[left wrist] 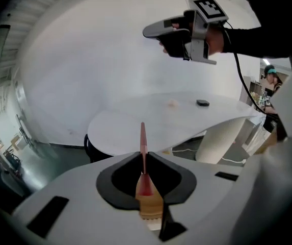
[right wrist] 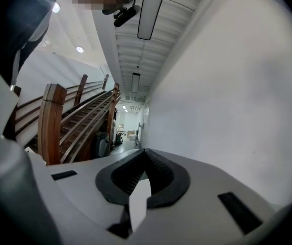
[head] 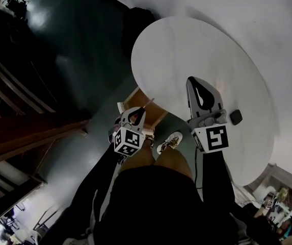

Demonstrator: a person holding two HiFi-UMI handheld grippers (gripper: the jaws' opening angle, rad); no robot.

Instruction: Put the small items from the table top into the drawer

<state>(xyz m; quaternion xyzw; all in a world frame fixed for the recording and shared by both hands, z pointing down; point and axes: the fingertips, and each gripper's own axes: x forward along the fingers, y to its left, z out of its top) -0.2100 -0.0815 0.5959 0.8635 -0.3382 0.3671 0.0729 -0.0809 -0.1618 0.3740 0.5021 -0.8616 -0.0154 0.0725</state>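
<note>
My left gripper (head: 138, 111) (left wrist: 143, 154) is shut on a thin red stick-like item (head: 149, 102) (left wrist: 142, 137) whose tip pokes out past the jaws. It hangs low beside the table's near edge, over an open wooden drawer (head: 135, 95). The right gripper (head: 192, 80) (left wrist: 148, 32) (right wrist: 144, 152) hovers above the round white table (head: 186, 45) (left wrist: 135, 119), shut, with nothing between its jaws. A small dark item (head: 236, 117) (left wrist: 202, 102) lies on the table to the right of the right gripper. Near it in the left gripper view sits a small pale item (left wrist: 173, 103).
Dark floor surrounds the table, with a wooden staircase (head: 13, 121) (right wrist: 51, 121) at the left. A white pedestal (left wrist: 219, 139) stands under the table. The person's shoes (head: 170, 142) stand by the drawer. A white wall fills the right gripper view. Another person (left wrist: 270, 75) stands far off.
</note>
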